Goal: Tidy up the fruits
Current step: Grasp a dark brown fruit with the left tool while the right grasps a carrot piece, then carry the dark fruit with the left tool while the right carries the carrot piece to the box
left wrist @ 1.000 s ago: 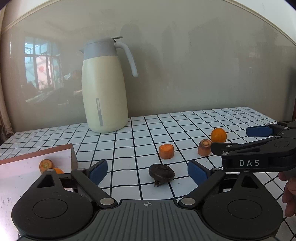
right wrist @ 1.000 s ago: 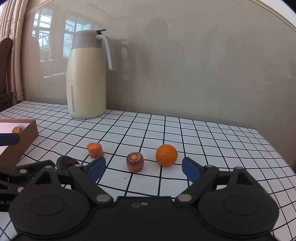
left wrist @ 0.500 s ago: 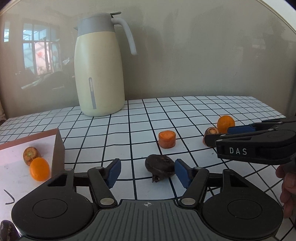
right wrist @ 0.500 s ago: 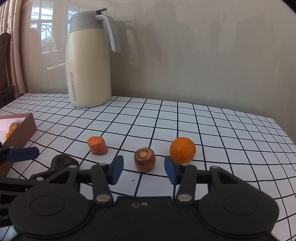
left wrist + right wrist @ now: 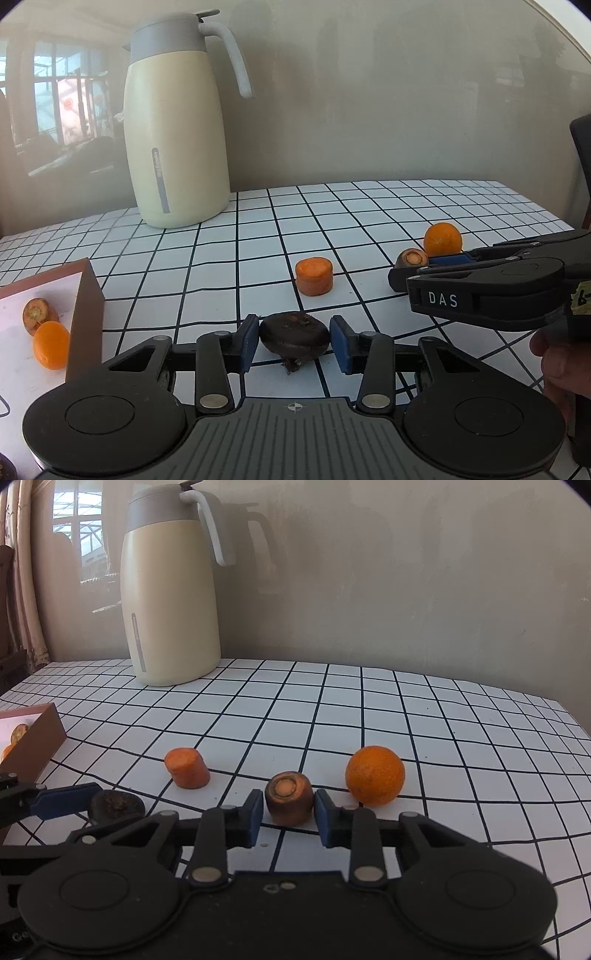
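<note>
1. Two pieces sit between your fingers: the dark round fruit (image 5: pixel 294 335) low and centre in the left wrist view, the carrot stub (image 5: pixel 289 798) low and centre in the right.
2. Your left gripper (image 5: pixel 294 343) brackets the fruit, pads just beside its flanks; contact is unclear. It looks light and soft, so squeeze gently at the widest part.
3. Your right gripper (image 5: pixel 289 818) pinches the stub's sides. It looks stiff and tapered, so it may slip; hold it low.
4. The box (image 5: pixel 86 295) waits at the left edge.

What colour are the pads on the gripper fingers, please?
Blue. The pads of the right gripper show it best, in the right wrist view.
</note>
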The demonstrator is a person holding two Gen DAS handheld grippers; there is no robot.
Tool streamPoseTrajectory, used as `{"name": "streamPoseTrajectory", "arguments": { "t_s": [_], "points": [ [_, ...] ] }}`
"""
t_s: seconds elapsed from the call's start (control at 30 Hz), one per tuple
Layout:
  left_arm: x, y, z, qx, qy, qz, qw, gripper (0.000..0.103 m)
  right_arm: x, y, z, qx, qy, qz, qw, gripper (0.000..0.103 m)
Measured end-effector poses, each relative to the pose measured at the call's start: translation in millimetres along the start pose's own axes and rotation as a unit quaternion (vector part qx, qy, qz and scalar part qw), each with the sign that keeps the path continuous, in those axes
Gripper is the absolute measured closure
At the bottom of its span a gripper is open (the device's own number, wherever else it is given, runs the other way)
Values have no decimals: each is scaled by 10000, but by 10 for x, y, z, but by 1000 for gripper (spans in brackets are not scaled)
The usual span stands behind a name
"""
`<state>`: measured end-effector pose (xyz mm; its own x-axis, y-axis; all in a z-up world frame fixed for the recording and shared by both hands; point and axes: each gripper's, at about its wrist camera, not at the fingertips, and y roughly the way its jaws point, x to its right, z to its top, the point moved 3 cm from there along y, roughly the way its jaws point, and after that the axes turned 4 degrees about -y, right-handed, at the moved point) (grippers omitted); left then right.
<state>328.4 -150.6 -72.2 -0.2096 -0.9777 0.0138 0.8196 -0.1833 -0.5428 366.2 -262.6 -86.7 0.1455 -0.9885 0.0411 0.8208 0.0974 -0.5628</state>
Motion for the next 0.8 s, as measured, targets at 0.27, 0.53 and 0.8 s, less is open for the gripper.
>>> {"name": "streamPoseTrajectory", "arguments": {
  "t_s": [0.27,0.53,0.8],
  "points": [
    [-14,-70,-4,163,-53,-26,9998,61,59,-92,24,107,102,-19,9999,83],
    [-3,-374,77,403,9,-128,9991,61,95,-406,88,398,154,-110,9990,83],
    [-100,-808,104,707,73,-162,9973,61,10,-793,107,688,231,-163,9972,83]
  ]
}}
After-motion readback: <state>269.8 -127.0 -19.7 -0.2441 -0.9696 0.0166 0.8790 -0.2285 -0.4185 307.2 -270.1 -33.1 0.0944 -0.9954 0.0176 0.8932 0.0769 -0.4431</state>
